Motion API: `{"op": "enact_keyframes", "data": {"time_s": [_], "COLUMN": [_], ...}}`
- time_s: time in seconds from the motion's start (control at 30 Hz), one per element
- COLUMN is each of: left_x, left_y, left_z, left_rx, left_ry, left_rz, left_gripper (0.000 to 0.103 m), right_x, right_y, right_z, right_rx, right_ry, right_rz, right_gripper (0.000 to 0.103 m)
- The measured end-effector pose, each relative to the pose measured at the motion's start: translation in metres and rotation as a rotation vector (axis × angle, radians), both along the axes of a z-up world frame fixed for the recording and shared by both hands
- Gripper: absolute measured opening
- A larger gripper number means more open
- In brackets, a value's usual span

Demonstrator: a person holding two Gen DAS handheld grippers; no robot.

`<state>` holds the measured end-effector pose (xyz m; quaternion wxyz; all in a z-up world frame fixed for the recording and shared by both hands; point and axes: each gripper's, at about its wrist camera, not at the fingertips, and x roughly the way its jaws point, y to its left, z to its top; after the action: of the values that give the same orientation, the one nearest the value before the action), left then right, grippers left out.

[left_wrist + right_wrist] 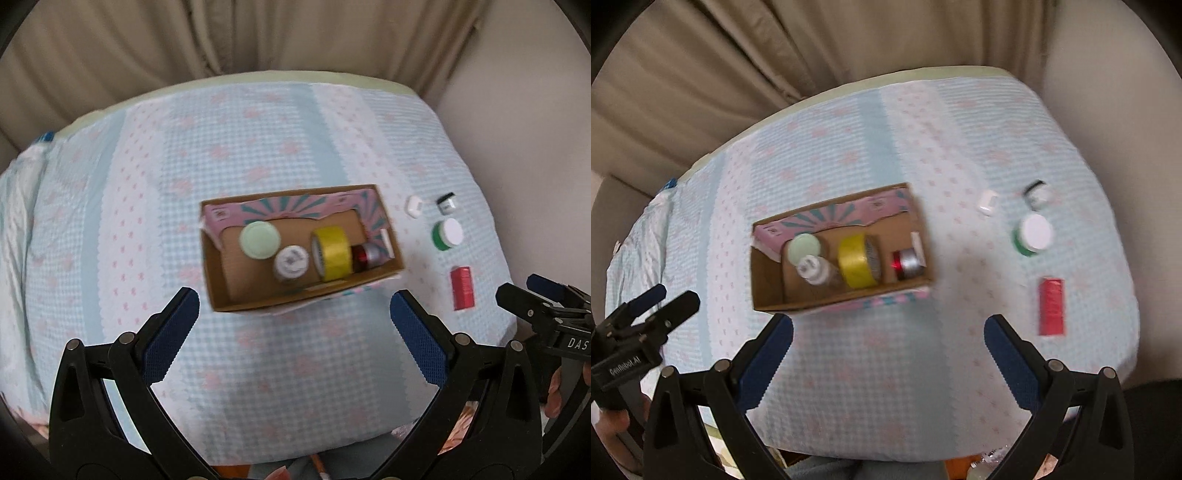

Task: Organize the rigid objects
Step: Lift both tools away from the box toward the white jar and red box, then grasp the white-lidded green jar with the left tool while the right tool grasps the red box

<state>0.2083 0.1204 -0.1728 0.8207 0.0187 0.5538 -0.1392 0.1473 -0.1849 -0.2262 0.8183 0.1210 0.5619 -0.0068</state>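
An open cardboard box (pixel 218 280) (pixel 764 284) sits mid-table. It holds a pale green lid (pixel 259 240) (pixel 804 248), a white-capped jar (pixel 291 263) (pixel 812 271), a yellow tape roll (pixel 332 254) (pixel 857 261) and a red-and-silver can (pixel 367 255) (pixel 907 264). To the right on the cloth lie a red box (pixel 462 288) (pixel 1051 306), a green jar with a white lid (pixel 447 234) (pixel 1033 235), a small white case (pixel 414 206) (pixel 988 202) and a black-and-white item (pixel 446 202) (pixel 1037 192). My left gripper (pixel 295 314) is open and empty, near the box's front wall. My right gripper (pixel 888 339) is open and empty, in front of the box and left of the red box.
The table wears a light blue checked cloth (pixel 258 147) (pixel 960 129) with pink motifs. Beige curtains (pixel 184 37) hang behind it. The right gripper (pixel 535 306) shows at the right edge of the left wrist view, and the left gripper (pixel 661 306) at the left edge of the right wrist view.
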Motion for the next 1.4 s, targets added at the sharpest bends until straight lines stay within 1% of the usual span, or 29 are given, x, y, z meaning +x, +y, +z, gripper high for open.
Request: {"op": "enact_keyframes", "data": {"time_s": [0.13, 0.23, 0.33, 0.47, 0.6, 0.67, 0.87, 0.97, 1.1, 1.17, 1.27, 1.4], "left_x": [-0.009, -0.016, -0.023, -0.032, -0.039, -0.041, -0.034, -0.026, -0.009, 0.002, 0.015, 0.033], "left_y": [-0.039, -0.074, -0.109, -0.167, -0.22, -0.252, -0.32, -0.351, -0.384, -0.4, -0.417, -0.441], "left_z": [0.009, 0.014, 0.015, 0.011, 0.005, 0.002, -0.012, -0.027, -0.06, -0.081, -0.108, -0.156], "left_rx": [-0.017, -0.022, -0.017, -0.041, -0.02, -0.015, 0.021, 0.041, 0.08, 0.085, 0.102, 0.146], "left_ry": [-0.012, -0.032, -0.047, -0.043, -0.061, -0.06, -0.037, -0.015, 0.03, 0.053, 0.078, 0.115], "left_rz": [-0.027, -0.041, -0.037, -0.036, -0.061, -0.082, -0.185, -0.247, -0.343, -0.403, -0.466, -0.565], "left_gripper": [0.103, 0.103, 0.103, 0.103, 0.103, 0.103, 0.103, 0.103, 0.103, 0.103, 0.103, 0.103], "right_x": [-0.02, -0.032, -0.04, -0.049, -0.054, -0.055, -0.052, -0.049, -0.043, -0.04, -0.036, -0.029], "right_y": [-0.035, -0.063, -0.091, -0.136, -0.178, -0.191, -0.231, -0.243, -0.253, -0.256, -0.257, -0.251], "right_z": [0.008, 0.01, 0.007, 0.001, -0.008, -0.014, -0.03, -0.041, -0.062, -0.075, -0.098, -0.137], "right_rx": [-0.009, -0.019, -0.031, -0.051, -0.045, -0.042, -0.024, -0.023, -0.014, 0.001, 0.018, -0.013], "right_ry": [-0.003, -0.007, -0.01, -0.024, -0.04, -0.041, -0.012, 0.006, 0.032, 0.039, 0.065, 0.101], "right_rz": [-0.041, -0.049, -0.05, -0.05, -0.036, -0.03, -0.05, -0.06, -0.087, -0.113, -0.133, -0.137], "right_gripper": [0.103, 0.103, 0.103, 0.103, 0.103, 0.103, 0.103, 0.103, 0.103, 0.103, 0.103, 0.103]}}
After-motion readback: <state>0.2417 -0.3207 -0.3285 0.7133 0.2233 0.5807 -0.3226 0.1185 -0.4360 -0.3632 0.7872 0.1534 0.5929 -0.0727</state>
